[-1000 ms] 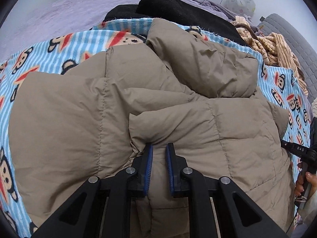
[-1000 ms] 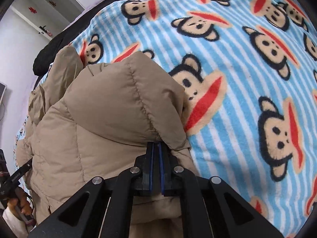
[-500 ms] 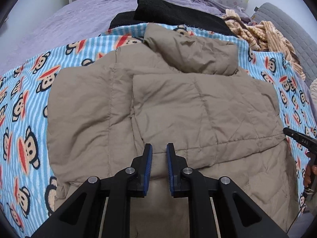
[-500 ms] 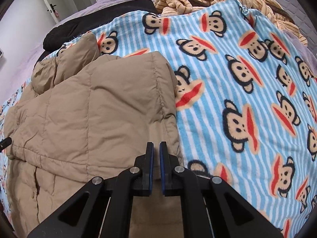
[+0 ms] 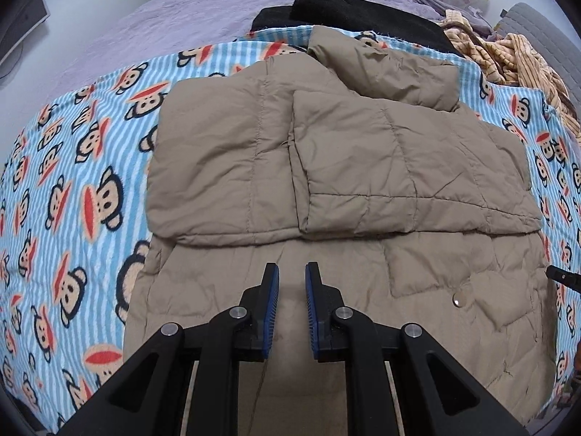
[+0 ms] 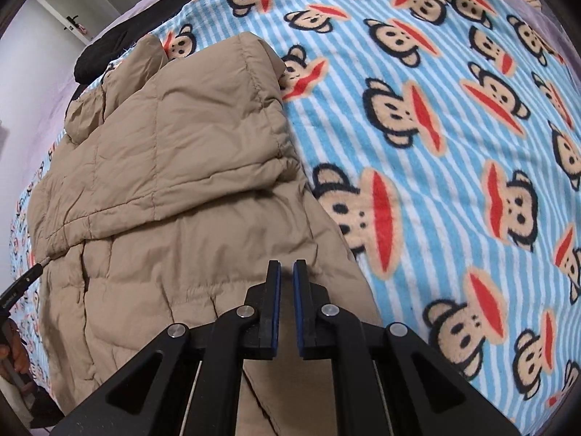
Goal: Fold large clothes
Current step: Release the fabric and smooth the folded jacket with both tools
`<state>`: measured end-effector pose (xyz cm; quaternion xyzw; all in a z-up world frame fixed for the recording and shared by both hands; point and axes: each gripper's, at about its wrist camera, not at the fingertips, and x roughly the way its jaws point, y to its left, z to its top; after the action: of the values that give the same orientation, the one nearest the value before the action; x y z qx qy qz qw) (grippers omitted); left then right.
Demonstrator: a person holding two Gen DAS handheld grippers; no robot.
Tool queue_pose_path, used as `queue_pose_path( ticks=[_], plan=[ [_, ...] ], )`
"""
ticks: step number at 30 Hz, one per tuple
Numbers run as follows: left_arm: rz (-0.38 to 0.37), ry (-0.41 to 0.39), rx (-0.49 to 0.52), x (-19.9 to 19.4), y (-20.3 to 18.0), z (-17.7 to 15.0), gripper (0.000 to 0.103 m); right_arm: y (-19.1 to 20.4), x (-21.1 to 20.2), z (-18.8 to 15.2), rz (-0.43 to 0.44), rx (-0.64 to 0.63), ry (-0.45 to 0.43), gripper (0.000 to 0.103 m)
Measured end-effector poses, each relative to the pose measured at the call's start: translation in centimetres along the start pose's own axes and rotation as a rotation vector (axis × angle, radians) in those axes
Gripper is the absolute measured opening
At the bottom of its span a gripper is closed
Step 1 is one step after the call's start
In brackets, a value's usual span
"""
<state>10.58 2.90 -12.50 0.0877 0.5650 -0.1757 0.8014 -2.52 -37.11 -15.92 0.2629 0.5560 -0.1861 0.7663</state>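
The tan down jacket [image 5: 341, 167] lies on the monkey-print fleece blanket [image 5: 72, 189], its folded-over upper panel now flat after both grippers let go and drew back — one fold looks finished. The left gripper [image 5: 292, 283] and right gripper [image 6: 287, 276] hang above the lower hem, jaws narrow and empty. The jacket's near edge runs out of view below both cameras — its sleeves cannot be made out.

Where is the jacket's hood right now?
In the left wrist view the hood lies at the far end of the tan jacket, on the monkey-print blanket, just before the black garment.
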Motion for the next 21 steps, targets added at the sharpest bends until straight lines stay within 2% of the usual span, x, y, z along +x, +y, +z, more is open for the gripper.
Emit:
queue_pose_path(
  ticks=[3, 4, 5, 6, 7, 10, 11, 12, 13, 18, 21],
  plan=[
    [-0.011, 0.011, -0.028, -0.4, -0.1, -1.3, 0.017, -0.1, -0.7, -0.7, 0.024, -0.003, 0.009, 0.017],
    [-0.007, 0.023, -0.035, -0.3, -0.2, -1.7, 0.017, -0.1, -0.9, -0.8, 0.031, -0.007, 0.013, 0.030],
    [-0.003, 0.036, -0.041, -0.2, -0.4, -2.1, 0.017, -0.1, -1.1, -0.9, 0.040, -0.012, 0.014, 0.051],
    [-0.002, 0.044, -0.047, -0.2, -0.6, -2.4, 0.017, 0.0, -1.2, -1.0, 0.048, -0.018, 0.013, 0.059],
    [-0.003, 0.050, -0.050, -0.2, -0.8, -2.7, 0.017, 0.0, -1.4, -1.1, 0.056, -0.026, 0.011, 0.064],
    [0.025, 0.048, -0.054, -0.6, -1.4, -3.6, 0.017, 0.2, -1.7, -1.4, 0.073, -0.044, 0.021, 0.064],
    [0.037, 0.051, -0.056, -0.6, -1.6, -3.8, 0.036, 0.3, -1.7, -1.5, 0.083, -0.047, 0.025, 0.064],
    [0.045, 0.059, -0.062, -0.7, -1.7, -4.0, 0.064, 0.4, -1.8, -1.6, 0.088, -0.051, 0.029, 0.064],
    [0.066, 0.072, -0.074, -0.8, -1.7, -4.1, 0.100, 0.4, -1.8, -1.7, 0.091, -0.054, 0.031, 0.064],
    [0.085, 0.067, -0.076, -2.0, -2.4, -4.9, 0.102, 0.5, -2.9, -2.6, 0.116, -0.056, 0.038, 0.070],
    [0.119, 0.087, -0.101, -3.0, -2.4, -5.3, 0.102, 0.6, -3.7, -3.1, 0.143, -0.054, 0.046, 0.080]
  ],
)
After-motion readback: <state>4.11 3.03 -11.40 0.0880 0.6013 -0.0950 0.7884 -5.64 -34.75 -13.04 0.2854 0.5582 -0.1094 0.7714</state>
